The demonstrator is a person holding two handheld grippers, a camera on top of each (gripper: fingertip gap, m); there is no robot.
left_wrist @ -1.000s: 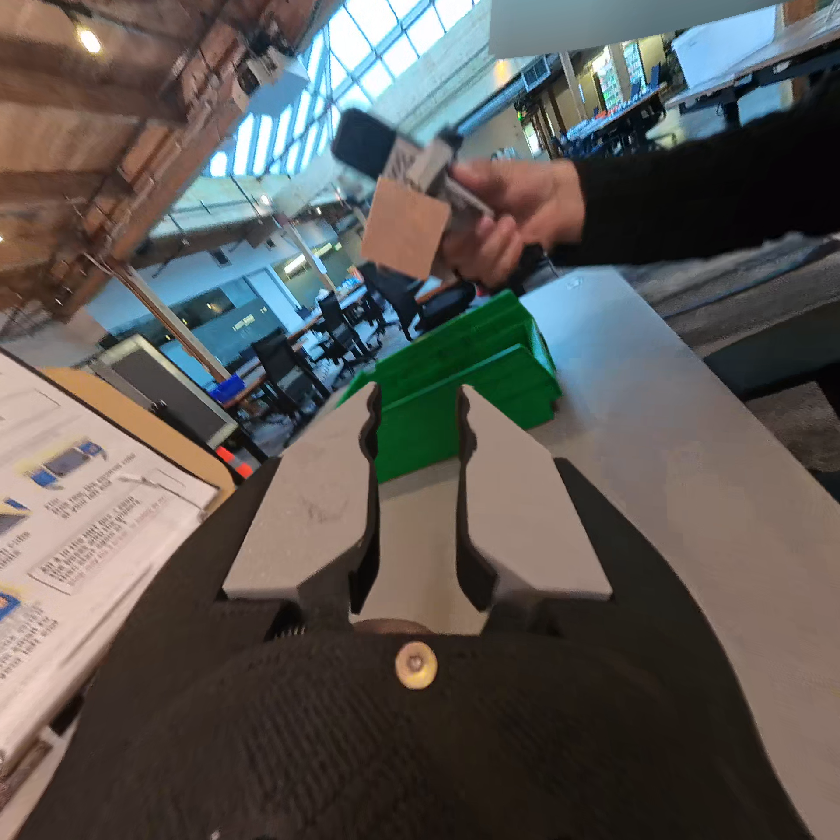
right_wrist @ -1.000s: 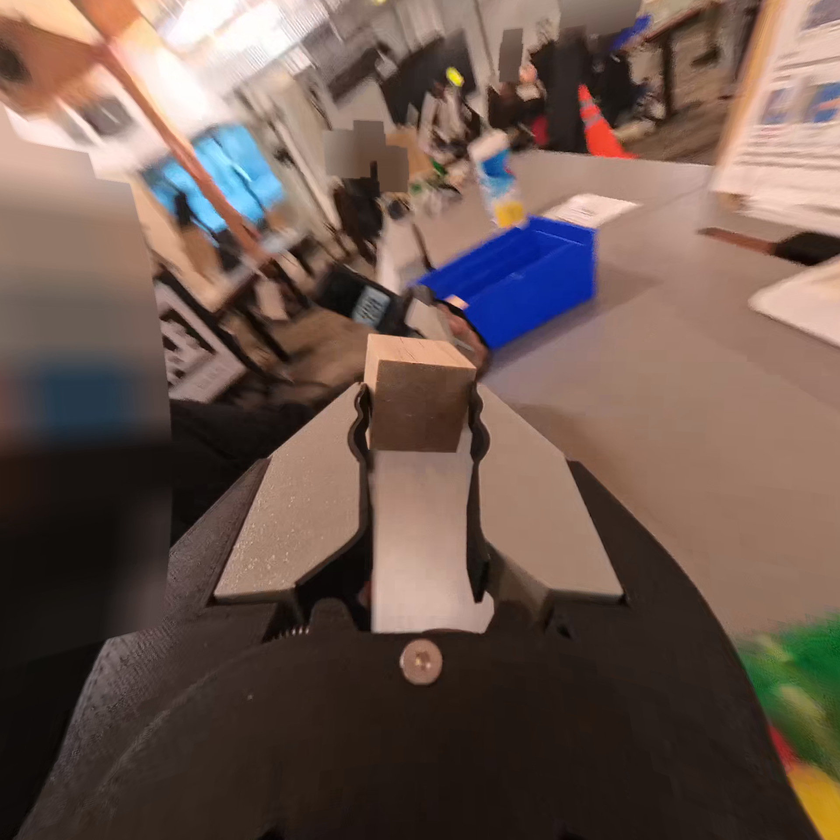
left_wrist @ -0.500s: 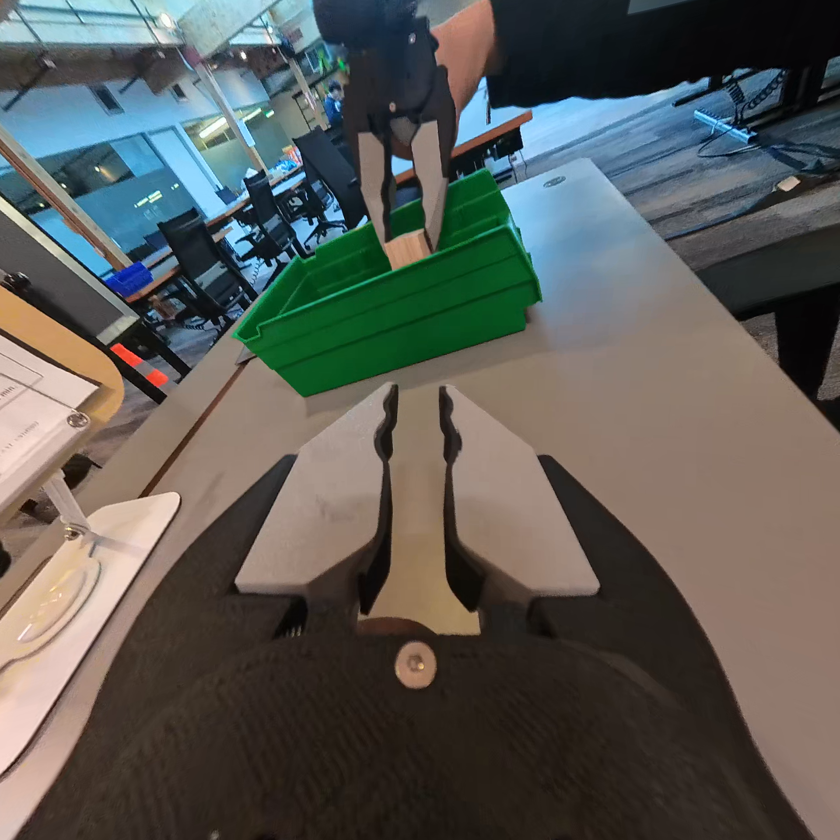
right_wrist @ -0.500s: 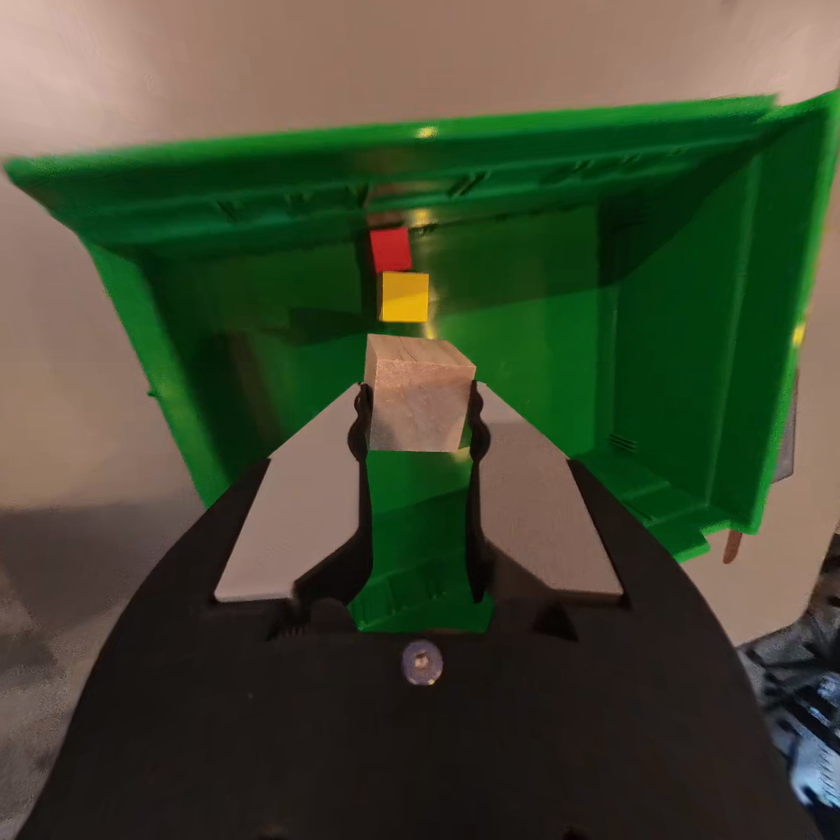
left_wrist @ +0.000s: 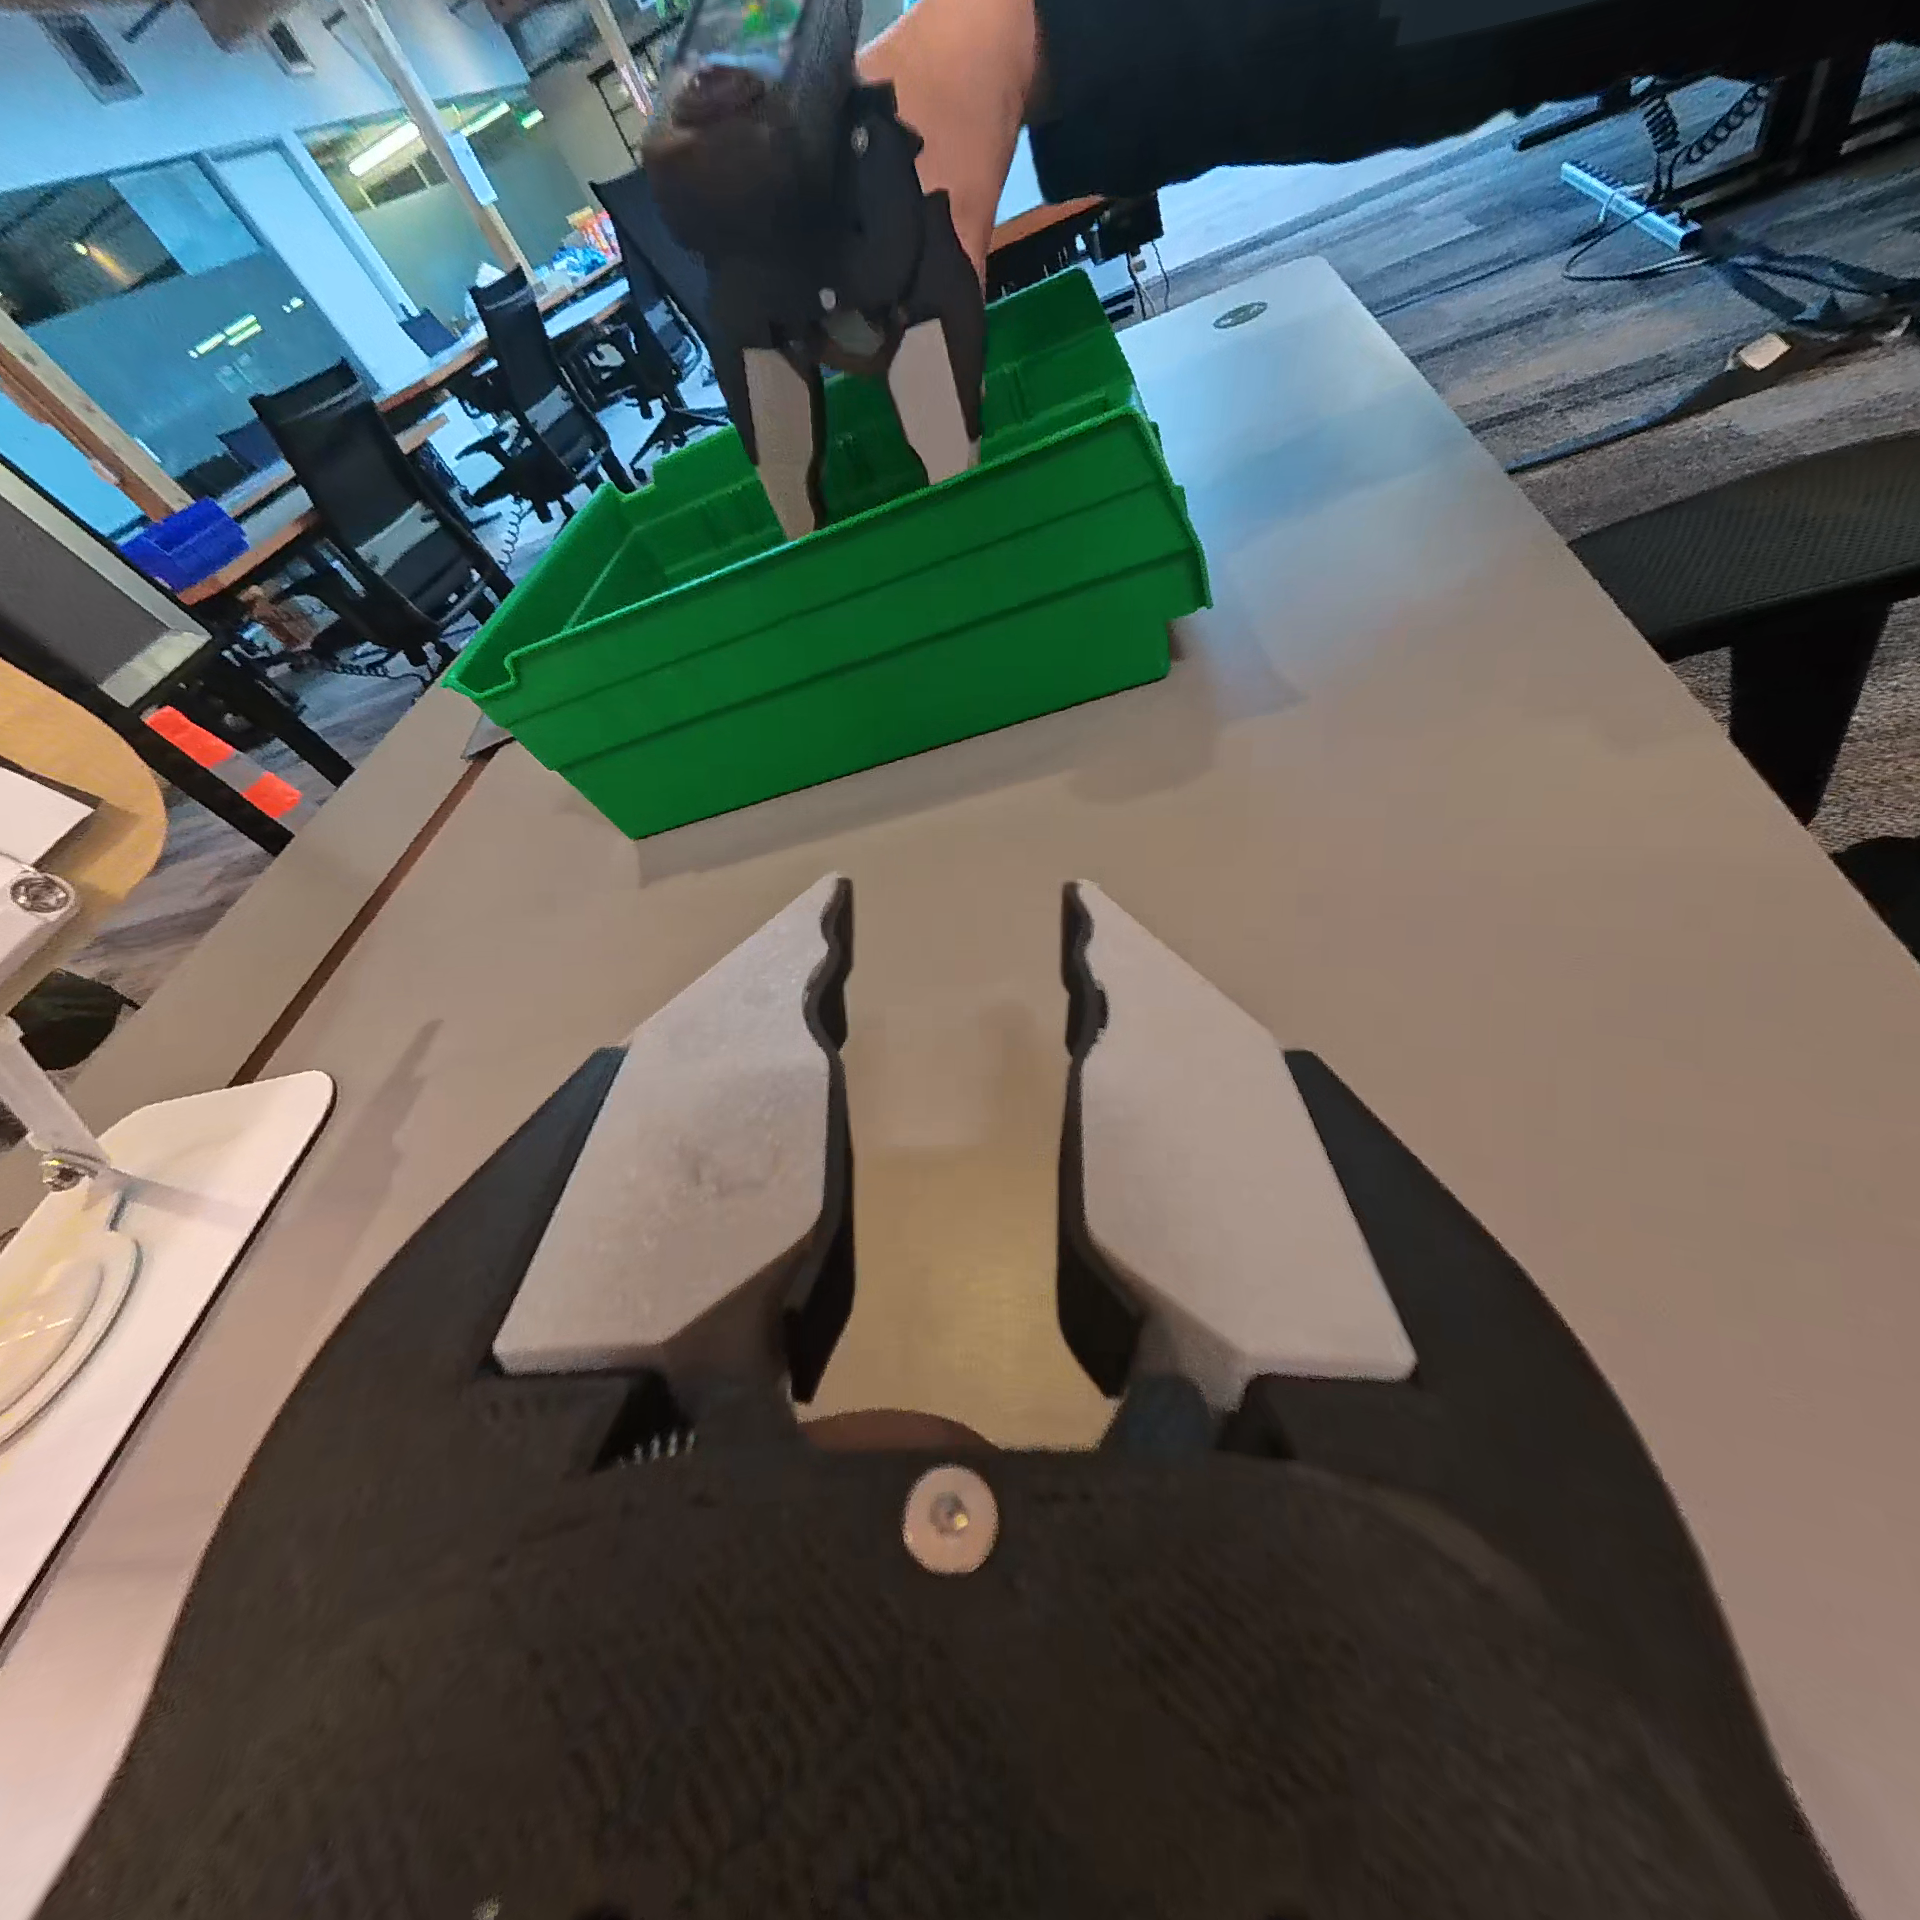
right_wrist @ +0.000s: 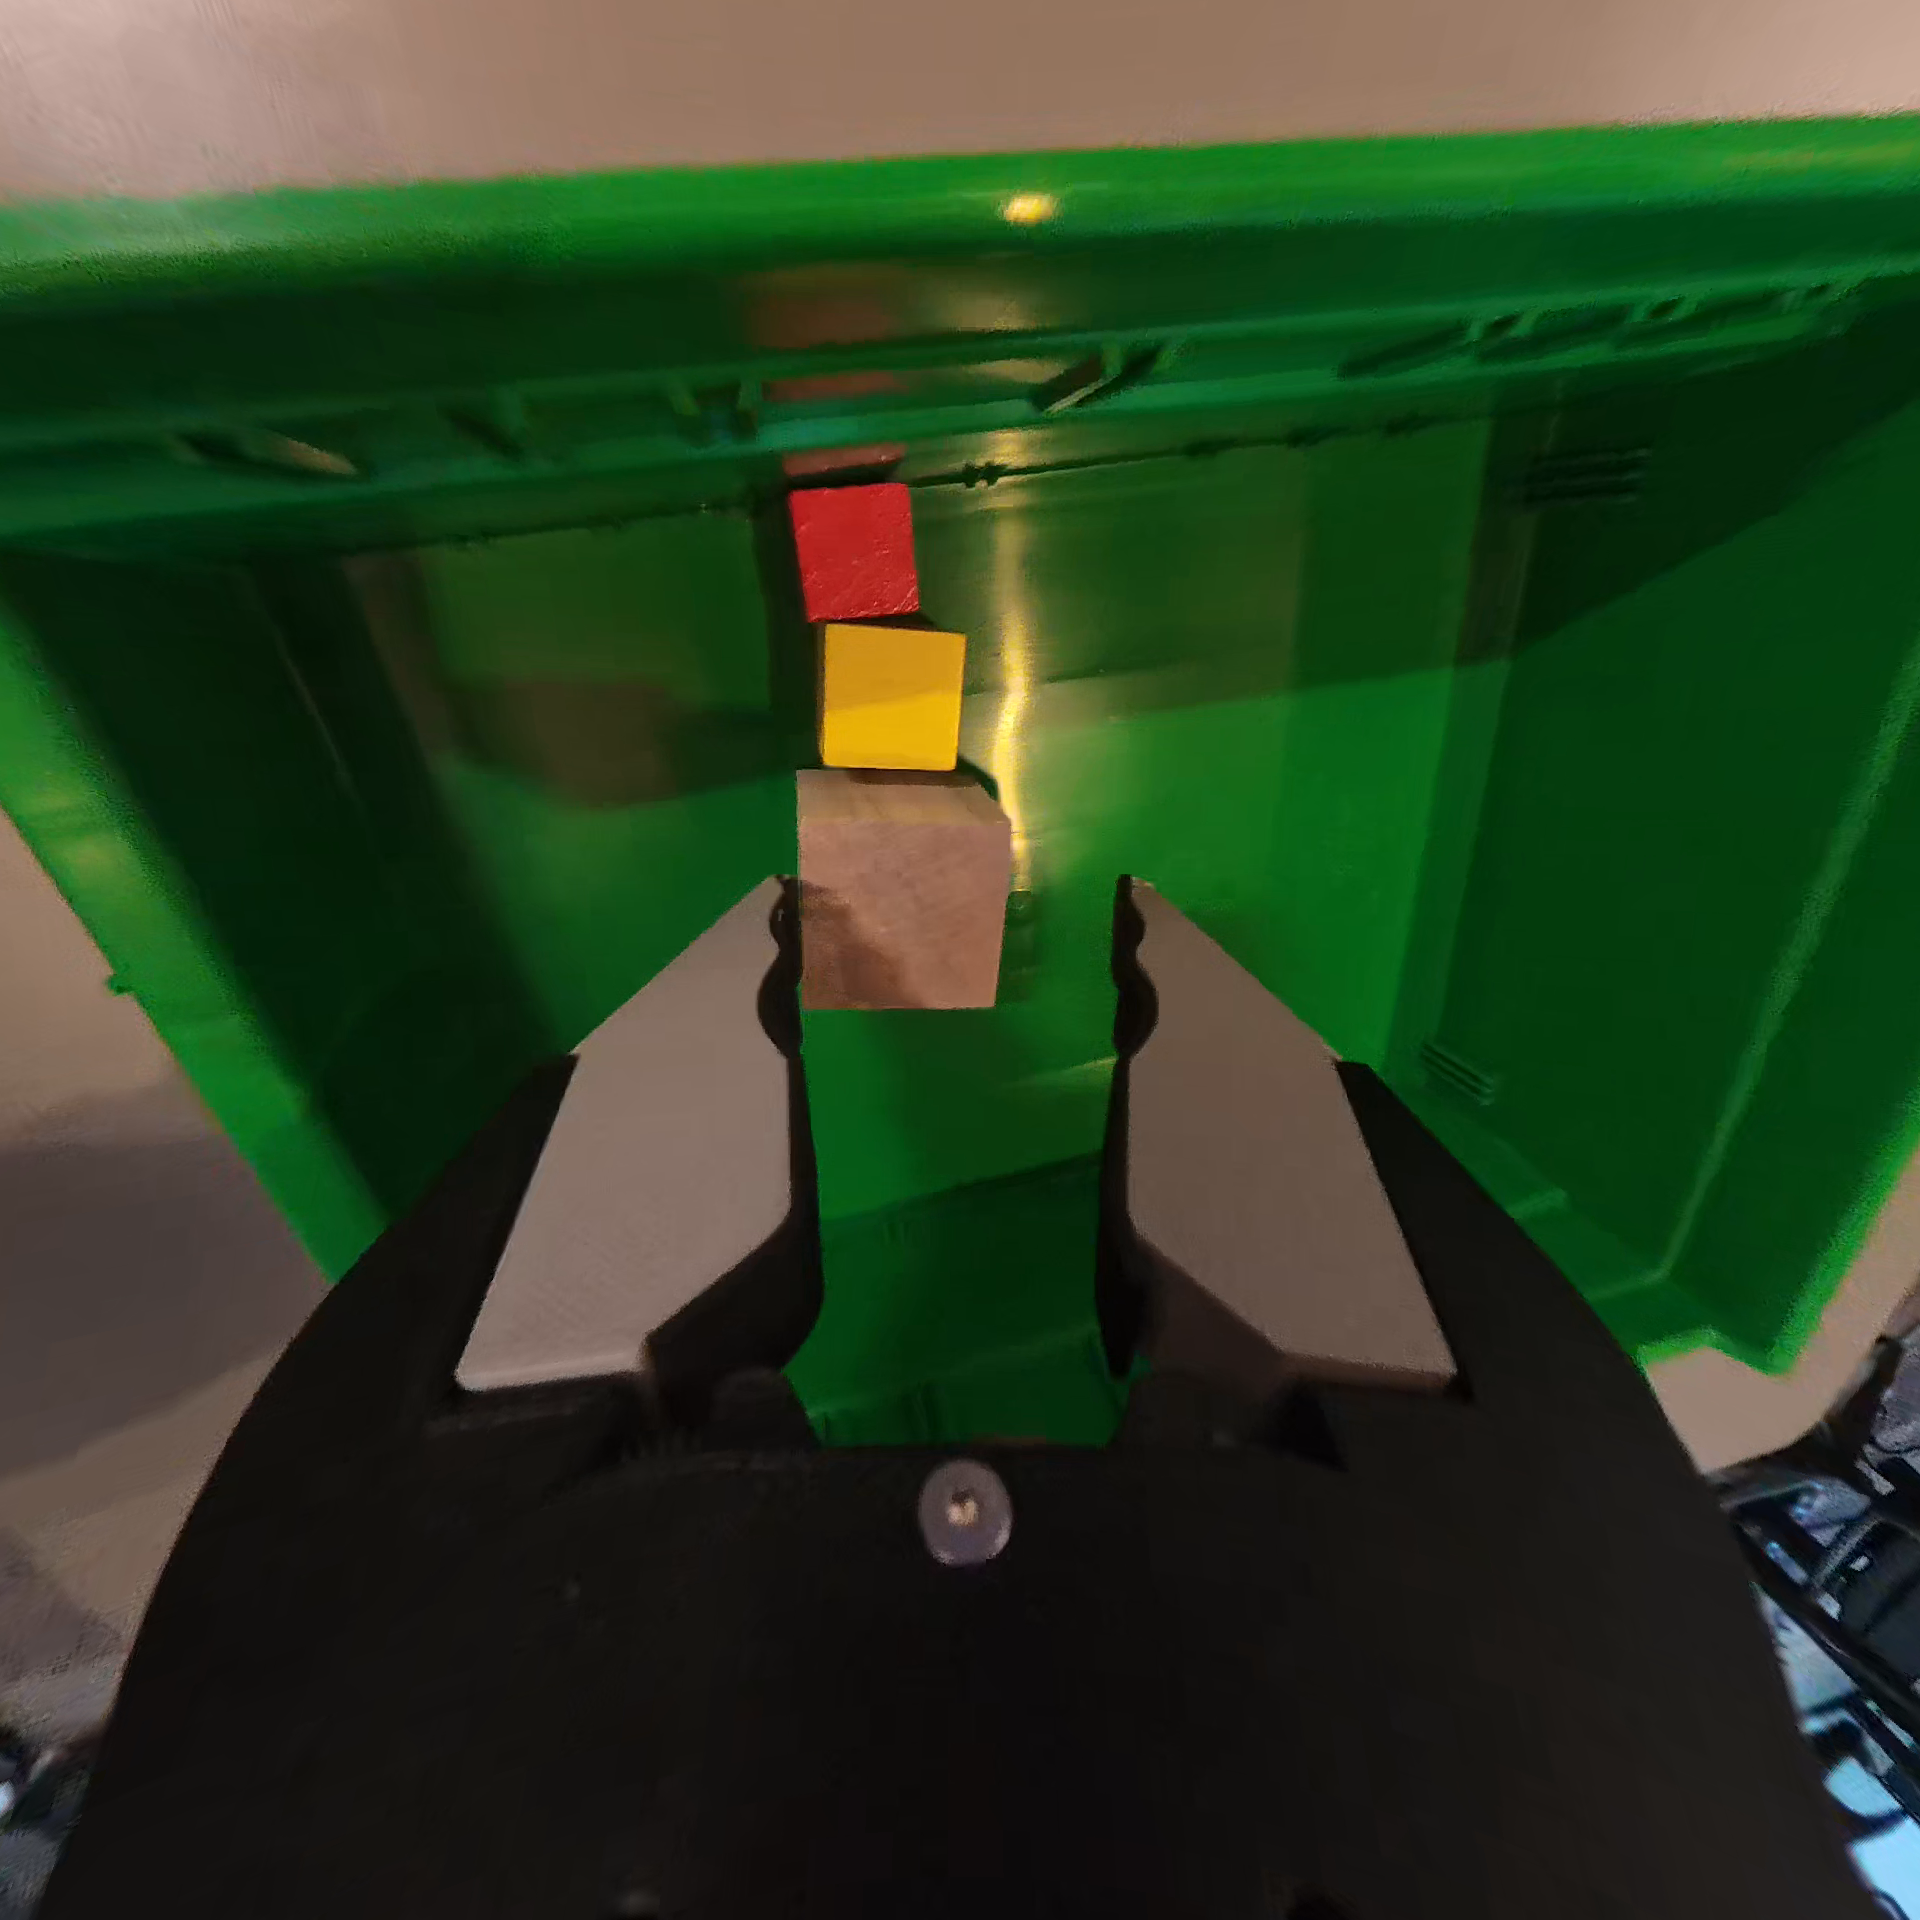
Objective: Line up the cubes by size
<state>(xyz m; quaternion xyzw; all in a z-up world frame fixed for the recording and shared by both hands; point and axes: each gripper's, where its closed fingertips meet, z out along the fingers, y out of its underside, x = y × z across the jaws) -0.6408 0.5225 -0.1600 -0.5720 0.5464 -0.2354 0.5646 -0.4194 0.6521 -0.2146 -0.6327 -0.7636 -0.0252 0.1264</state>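
My left wrist view is evenly lit and mostly sharp; cool daylight comes through the windows [left_wrist: 156, 260] at upper left, and the green bin [left_wrist: 831, 665] throws a soft shadow on the grey table [left_wrist: 1455, 935]. Straight lines bow toward the frame edges. My right wrist view is dimmer and smeared by motion blur; a bright vertical glare streak [right_wrist: 1010, 665] runs down the glossy bin floor [right_wrist: 1299, 831], right of centre.
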